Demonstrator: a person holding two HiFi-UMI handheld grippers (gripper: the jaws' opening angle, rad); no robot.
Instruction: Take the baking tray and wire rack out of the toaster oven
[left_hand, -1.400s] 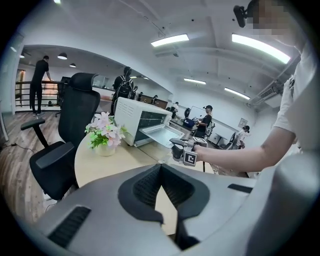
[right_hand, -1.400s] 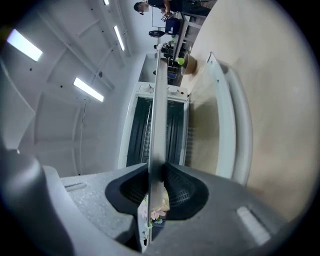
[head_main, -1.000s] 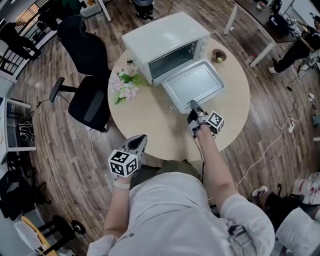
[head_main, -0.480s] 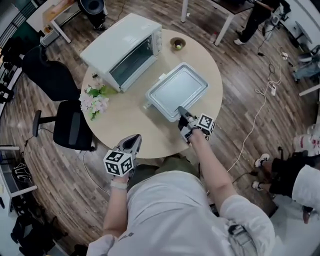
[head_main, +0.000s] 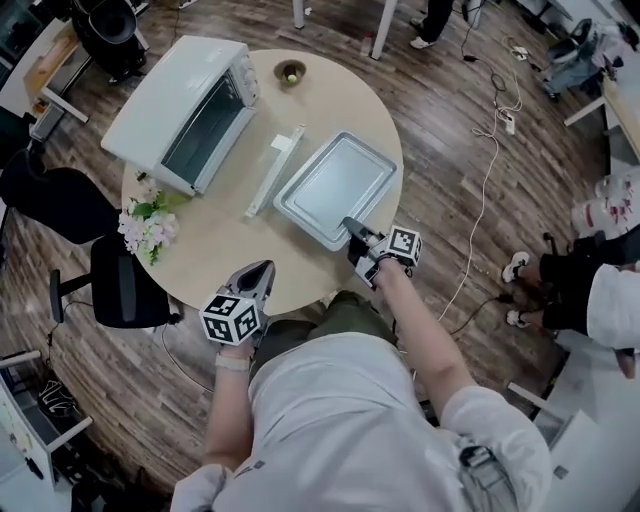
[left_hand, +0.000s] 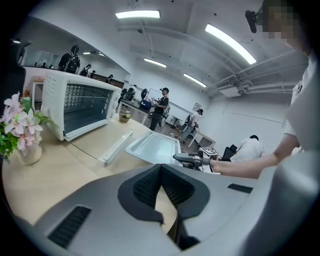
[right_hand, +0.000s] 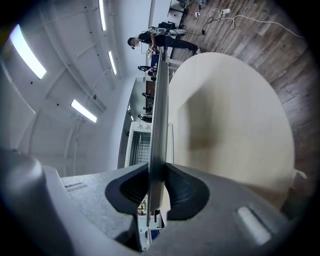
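- On or just above the round worktop (head_main: 230, 250): baking tray (head_main: 335, 185), empty and clear of the toaster oven (head_main: 170, 100).
- Near corner pinched in the right gripper (head_main: 351, 229), jaws narrow on its rim.
- Beyond and left of the tray: oven door down, grid inside, likely the wire rack (left_hand: 85, 102).
- Left gripper (head_main: 264, 272) empty, jaws together, nearer the oven mouth.

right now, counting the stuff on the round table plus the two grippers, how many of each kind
toaster oven: 1
baking tray: 1
flower bunch: 1
small bowl: 1
grippers: 2, the left gripper and the right gripper
total: 6
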